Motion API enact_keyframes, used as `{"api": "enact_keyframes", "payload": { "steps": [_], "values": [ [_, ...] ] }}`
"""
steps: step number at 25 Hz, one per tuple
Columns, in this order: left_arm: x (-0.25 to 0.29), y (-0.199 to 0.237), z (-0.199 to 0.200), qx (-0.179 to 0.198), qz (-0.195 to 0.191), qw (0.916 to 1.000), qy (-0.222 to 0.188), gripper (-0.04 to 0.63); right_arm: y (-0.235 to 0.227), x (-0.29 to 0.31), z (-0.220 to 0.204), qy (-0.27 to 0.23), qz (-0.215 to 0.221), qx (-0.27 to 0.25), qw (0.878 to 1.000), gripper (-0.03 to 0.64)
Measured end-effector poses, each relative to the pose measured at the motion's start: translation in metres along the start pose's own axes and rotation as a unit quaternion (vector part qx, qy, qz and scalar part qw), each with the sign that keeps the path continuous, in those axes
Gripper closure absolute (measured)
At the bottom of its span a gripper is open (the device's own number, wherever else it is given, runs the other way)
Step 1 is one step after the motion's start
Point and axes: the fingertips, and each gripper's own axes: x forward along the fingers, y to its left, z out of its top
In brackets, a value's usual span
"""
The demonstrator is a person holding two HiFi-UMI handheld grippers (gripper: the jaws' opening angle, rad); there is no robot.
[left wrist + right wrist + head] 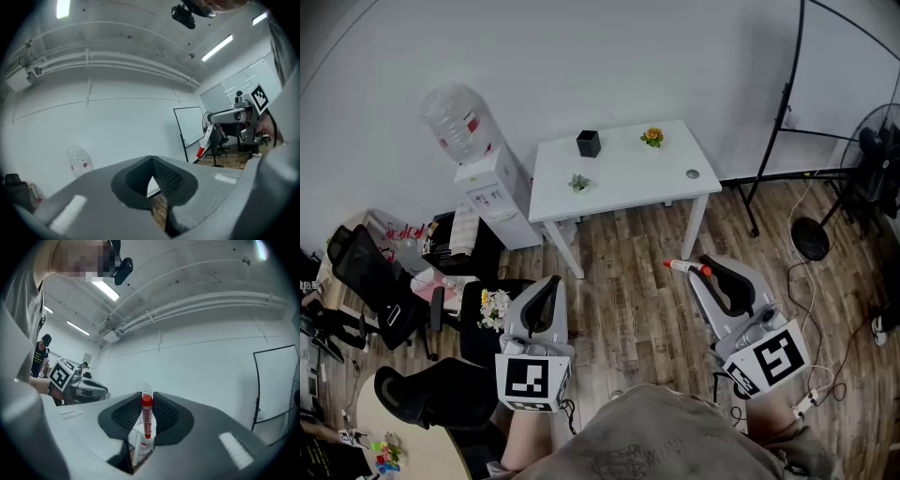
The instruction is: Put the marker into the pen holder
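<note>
My right gripper is shut on a white marker with red ends, held crosswise over the wooden floor. In the right gripper view the marker stands upright between the pads, red cap up. The left gripper hangs lower left with its jaws closed and nothing in them; in its own view the left gripper shows the pads meeting. A small black pen holder stands on the white table, near its back edge. Both grippers are well short of the table.
On the table are a small green plant, an orange flower ornament and a small round grey object. A water dispenser stands left of the table. Black office chairs crowd the left, a fan the right.
</note>
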Motion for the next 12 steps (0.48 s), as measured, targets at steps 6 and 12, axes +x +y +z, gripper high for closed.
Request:
{"api": "enact_keyframes", "payload": {
  "steps": [6,12],
  "values": [
    [0.011,-0.015,-0.001,0.004,-0.004,0.9999,0.011,0.595,-0.018,-0.011,-0.006,-0.001,-0.009,0.018,1.0,0.514],
    [0.02,-0.038,-0.005,0.012,-0.007,0.9996,0.024,0.595,-0.027,-0.024,-0.019,0.014,0.003,0.008,1.0,0.515]
  ]
}}
